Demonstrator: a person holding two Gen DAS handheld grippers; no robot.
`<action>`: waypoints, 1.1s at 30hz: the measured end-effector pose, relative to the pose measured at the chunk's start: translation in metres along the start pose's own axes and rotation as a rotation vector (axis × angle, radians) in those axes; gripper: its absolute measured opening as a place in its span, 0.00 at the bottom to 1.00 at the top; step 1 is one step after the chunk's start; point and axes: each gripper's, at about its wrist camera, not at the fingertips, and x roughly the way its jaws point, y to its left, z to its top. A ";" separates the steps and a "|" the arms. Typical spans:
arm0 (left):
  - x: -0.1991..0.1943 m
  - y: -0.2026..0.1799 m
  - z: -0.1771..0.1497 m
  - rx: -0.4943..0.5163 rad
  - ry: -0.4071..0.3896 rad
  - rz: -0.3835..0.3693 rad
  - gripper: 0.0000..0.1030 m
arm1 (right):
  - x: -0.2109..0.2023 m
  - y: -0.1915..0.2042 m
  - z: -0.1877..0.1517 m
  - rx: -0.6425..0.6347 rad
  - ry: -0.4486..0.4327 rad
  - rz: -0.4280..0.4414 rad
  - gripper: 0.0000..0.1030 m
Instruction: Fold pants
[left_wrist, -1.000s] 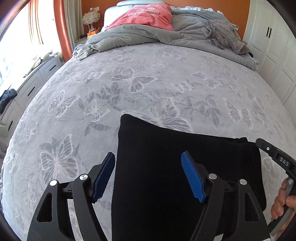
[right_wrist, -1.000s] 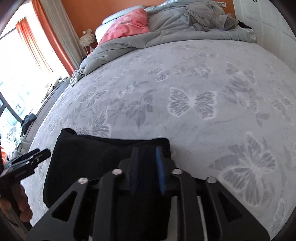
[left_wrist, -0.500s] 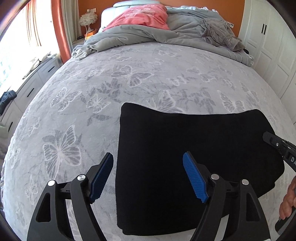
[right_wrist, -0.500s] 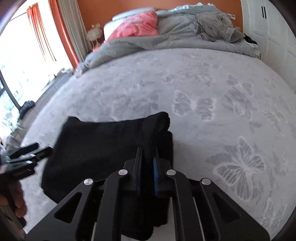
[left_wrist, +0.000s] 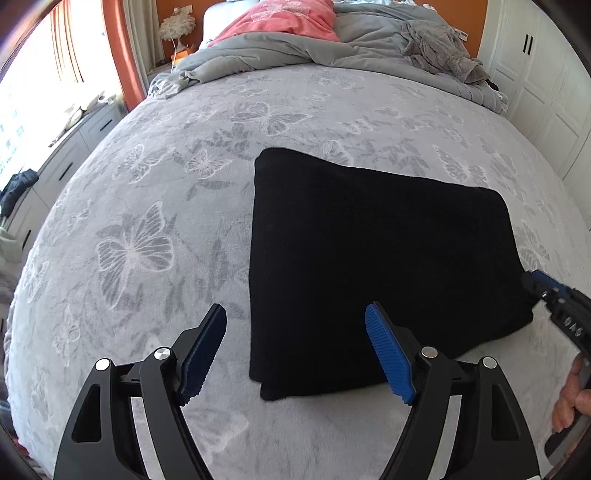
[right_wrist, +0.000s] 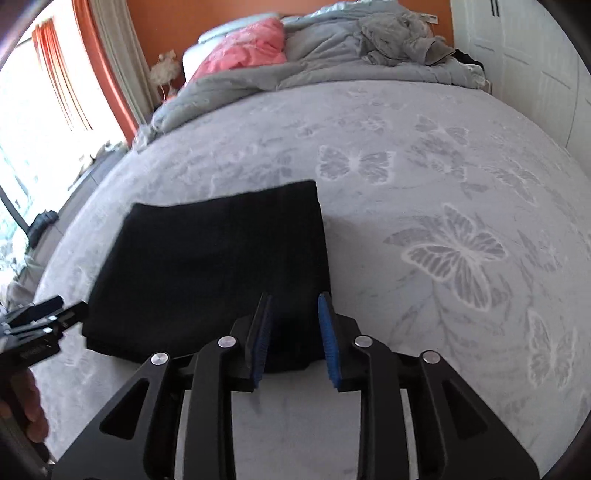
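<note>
The black pants (left_wrist: 369, 258) lie folded into a flat rectangle on the grey butterfly bedspread (left_wrist: 166, 221); they also show in the right wrist view (right_wrist: 221, 266). My left gripper (left_wrist: 295, 350) is wide open and empty, held above the pants' near left corner. My right gripper (right_wrist: 293, 332) is open with a narrow gap and holds nothing, just above the pants' near right corner. It also shows at the right edge of the left wrist view (left_wrist: 546, 291). The left gripper shows at the left edge of the right wrist view (right_wrist: 48, 314).
A bunched grey duvet (left_wrist: 295, 51), a pink pillow (left_wrist: 280, 18) and a grey garment (left_wrist: 439, 51) lie at the head of the bed. White wardrobe doors (left_wrist: 546, 74) stand on the right. A low drawer unit (left_wrist: 66, 147) and a bright window are on the left.
My right gripper let go of the pants' folded edge and opened; the fold now lies flat. Both grippers have drawn back toward the bed's near edge.
</note>
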 end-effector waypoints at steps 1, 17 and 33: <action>-0.010 0.001 -0.007 0.004 -0.016 0.012 0.73 | -0.015 0.004 -0.008 -0.007 -0.028 0.009 0.25; -0.035 -0.006 -0.130 -0.028 -0.207 0.023 0.79 | -0.048 0.037 -0.144 -0.076 -0.207 -0.175 0.76; -0.016 -0.008 -0.154 -0.045 -0.244 0.040 0.79 | -0.032 0.036 -0.164 -0.040 -0.132 -0.166 0.79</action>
